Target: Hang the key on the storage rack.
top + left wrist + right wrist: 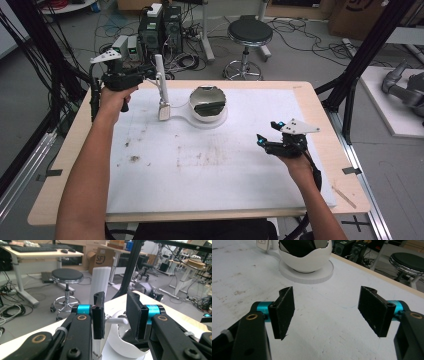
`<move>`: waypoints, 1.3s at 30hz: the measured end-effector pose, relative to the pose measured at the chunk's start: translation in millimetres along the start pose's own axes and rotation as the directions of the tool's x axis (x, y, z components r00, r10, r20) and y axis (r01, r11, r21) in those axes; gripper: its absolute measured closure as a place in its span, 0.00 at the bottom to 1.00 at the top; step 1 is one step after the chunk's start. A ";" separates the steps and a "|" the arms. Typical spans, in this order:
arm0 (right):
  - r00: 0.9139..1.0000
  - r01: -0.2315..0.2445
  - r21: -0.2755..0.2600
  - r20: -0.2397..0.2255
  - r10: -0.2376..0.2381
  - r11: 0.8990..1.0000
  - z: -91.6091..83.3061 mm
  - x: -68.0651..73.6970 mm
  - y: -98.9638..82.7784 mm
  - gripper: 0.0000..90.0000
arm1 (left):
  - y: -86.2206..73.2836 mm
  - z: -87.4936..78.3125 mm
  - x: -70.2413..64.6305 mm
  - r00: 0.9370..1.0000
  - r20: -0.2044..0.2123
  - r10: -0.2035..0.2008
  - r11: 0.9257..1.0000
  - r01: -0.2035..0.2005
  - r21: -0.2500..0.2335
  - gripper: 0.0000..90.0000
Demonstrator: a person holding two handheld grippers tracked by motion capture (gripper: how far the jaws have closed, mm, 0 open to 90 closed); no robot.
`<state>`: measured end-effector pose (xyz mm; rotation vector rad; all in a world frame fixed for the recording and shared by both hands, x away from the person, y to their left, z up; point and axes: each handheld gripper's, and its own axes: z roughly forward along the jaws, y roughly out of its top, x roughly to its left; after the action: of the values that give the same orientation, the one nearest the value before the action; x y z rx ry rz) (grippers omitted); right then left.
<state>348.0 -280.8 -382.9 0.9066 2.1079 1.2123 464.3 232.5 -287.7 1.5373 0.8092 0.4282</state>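
White table [225, 165]; eggshell bowl [208, 104] holds a dark block [209, 107].

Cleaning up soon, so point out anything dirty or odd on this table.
Brown smudges and crumbs soil the white table mat, mostly left of centre. The white egg-shaped lamp looks cracked open, but its jagged rim seems deliberate.

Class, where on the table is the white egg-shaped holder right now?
In the high view, the egg-shaped holder sits at the table's far middle, just right of the upright white stick.

"SF" is printed on a cardboard box [103, 258] under a desk
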 end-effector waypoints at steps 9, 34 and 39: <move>0.999 -0.018 0.021 0.047 0.017 1.000 -4.6 -7.5 -0.4 0.33 | -16.5 -42.2 -11.3 0.993 -0.112 0.023 0.999 -0.027 -0.033 0.45; 0.995 -0.090 0.118 0.062 0.083 0.989 -4.5 -22.4 -18.2 0.24 | -129.7 -82.0 -62.9 0.981 -0.181 0.071 0.997 -0.063 0.051 0.18; 0.994 -0.089 0.100 0.075 0.082 0.991 -8.8 -25.6 -20.8 0.24 | -134.9 -83.5 -65.6 0.977 -0.199 0.072 0.997 -0.063 0.054 0.18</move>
<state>351.8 -312.8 -394.3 1.0805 2.1098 1.1046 329.6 240.9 -393.7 1.5858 0.9309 0.6263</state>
